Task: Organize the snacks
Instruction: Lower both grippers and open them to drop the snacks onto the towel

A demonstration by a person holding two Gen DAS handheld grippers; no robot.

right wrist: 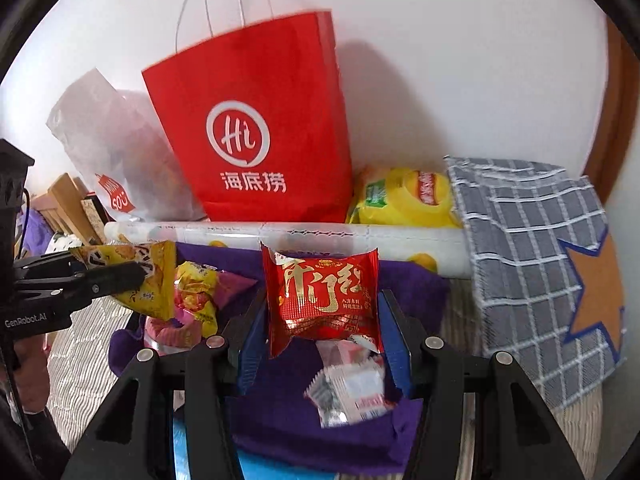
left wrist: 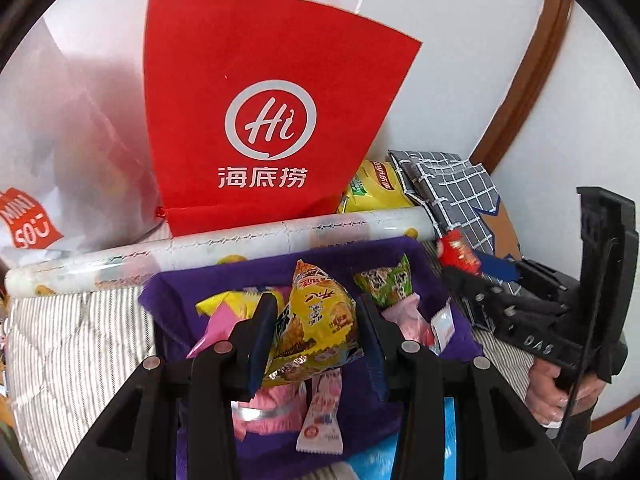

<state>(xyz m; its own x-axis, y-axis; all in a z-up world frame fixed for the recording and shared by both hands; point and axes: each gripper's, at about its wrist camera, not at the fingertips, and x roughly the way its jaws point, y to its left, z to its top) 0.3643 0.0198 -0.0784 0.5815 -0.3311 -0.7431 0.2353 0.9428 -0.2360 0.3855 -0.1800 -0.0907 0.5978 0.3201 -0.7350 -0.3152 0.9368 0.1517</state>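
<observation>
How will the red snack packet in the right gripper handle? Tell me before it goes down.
The red packet looks puffed and crinkly, so probably light and squashy between the right gripper pads. Its foil looks glossy, so it may slip if the hold loosens. Flat-sided, it should not roll once set on the purple cloth.

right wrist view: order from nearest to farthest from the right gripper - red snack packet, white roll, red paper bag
1. red snack packet: clamped in the right gripper, above the purple cloth.
2. white roll: lying crosswise just behind the packet.
3. red paper bag: standing behind the roll, against the wall.
</observation>
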